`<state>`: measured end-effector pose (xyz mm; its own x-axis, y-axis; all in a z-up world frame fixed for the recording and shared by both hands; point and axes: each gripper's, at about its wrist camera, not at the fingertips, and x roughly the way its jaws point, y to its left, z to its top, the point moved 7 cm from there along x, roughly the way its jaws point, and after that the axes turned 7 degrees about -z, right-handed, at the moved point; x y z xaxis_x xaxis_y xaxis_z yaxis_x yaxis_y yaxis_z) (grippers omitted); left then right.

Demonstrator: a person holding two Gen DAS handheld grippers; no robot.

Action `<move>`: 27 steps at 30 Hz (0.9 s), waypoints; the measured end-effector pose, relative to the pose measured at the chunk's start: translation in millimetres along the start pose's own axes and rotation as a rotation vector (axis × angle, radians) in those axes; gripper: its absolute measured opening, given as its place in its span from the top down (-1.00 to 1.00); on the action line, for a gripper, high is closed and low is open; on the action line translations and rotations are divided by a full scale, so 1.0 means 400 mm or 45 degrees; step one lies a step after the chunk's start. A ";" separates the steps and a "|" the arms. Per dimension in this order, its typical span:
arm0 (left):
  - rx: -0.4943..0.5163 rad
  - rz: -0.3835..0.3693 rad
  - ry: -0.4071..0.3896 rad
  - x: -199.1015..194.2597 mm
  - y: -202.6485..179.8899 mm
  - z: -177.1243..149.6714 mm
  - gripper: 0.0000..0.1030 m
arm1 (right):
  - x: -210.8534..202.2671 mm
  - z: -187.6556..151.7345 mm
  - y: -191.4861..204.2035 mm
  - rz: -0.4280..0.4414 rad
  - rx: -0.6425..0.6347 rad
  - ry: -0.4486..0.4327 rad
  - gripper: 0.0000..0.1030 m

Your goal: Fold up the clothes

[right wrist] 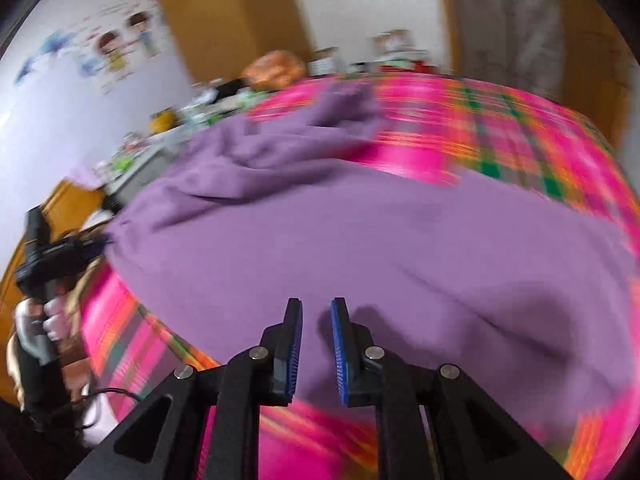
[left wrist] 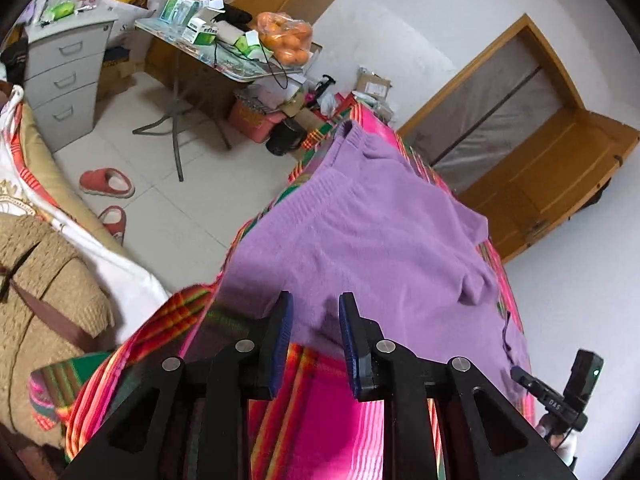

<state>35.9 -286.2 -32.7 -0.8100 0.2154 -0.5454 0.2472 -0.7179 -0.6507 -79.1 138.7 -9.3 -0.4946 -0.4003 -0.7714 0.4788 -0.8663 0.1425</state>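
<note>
A purple knitted garment (left wrist: pixel 372 232) lies spread on a pink plaid bedspread (left wrist: pixel 320 420). My left gripper (left wrist: pixel 315 300) is open and empty, its fingertips just above the garment's near edge. In the right wrist view, which is motion-blurred, the same garment (right wrist: pixel 360 248) fills the middle over the bedspread (right wrist: pixel 500 128). My right gripper (right wrist: pixel 316 304) is open and empty, hovering over the garment's near hem. The left gripper (right wrist: pixel 86 245), held in a hand, shows at the far left, touching the garment's left corner.
Beside the bed is tiled floor (left wrist: pixel 168 208) with red slippers (left wrist: pixel 106 182). A folding table (left wrist: pixel 224 60) holds boxes and a bag of oranges (left wrist: pixel 286 38). A grey drawer unit (left wrist: pixel 66 76) stands left. A wooden door (left wrist: pixel 552 168) is on the right. A tan cushion (left wrist: pixel 36 292) lies near left.
</note>
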 end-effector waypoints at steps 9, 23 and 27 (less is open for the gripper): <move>0.146 -0.024 -0.048 0.009 -0.106 -0.005 0.53 | -0.071 -0.002 -0.163 -0.281 0.045 -0.151 0.18; 0.381 -0.114 0.167 0.223 -0.309 -0.116 0.52 | 0.020 0.043 -0.159 -0.332 -0.067 -0.069 0.17; 0.470 -0.078 0.213 0.258 -0.336 -0.154 0.52 | 0.048 0.055 -0.153 -0.333 -0.083 -0.037 0.77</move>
<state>-48.2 -126.7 -34.1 -0.7120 0.3483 -0.6098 -0.0311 -0.8831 -0.4681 -133.8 177.6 -19.4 -0.6280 -0.1745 -0.7584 0.3771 -0.9207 -0.1005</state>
